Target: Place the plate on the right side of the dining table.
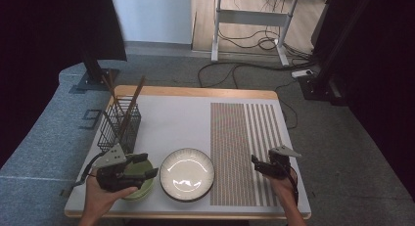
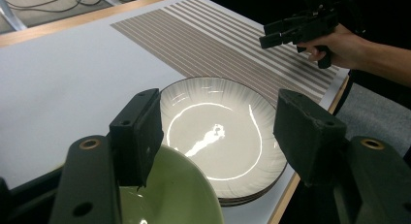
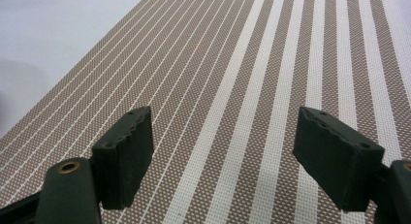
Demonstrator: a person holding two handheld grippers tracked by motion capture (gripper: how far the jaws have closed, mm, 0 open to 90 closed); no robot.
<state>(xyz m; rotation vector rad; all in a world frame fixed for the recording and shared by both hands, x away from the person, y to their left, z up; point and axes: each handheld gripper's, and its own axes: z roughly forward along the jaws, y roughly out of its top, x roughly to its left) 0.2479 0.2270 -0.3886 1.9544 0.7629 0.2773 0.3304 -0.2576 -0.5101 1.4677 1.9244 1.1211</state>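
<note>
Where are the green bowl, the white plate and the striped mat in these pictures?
green bowl point(image 2: 169, 195): left gripper view, on its inner wall below the jaws.
white plate point(image 1: 187, 173): high view, on its glossy middle.
striped mat point(image 3: 252, 78): right gripper view, on the brown weave ahead of the jaws.

Black jaws of the left gripper point(image 2: 218, 132) rising from the bottom edge, spread wide apart, empty. Under the left jaw, a green bowl point(image 2: 179, 195), its rim touching or just overlapping a white ribbed plate point(image 2: 218, 136) with a dark rim, glossy with glare. Beyond the plate, a brown-and-white striped placemat point(image 2: 213, 44) on the white table point(image 2: 58, 78). At upper right, the right gripper point(image 2: 269, 35) held in a hand point(image 2: 339, 44) above the mat's far edge, jaws slightly parted.
</note>
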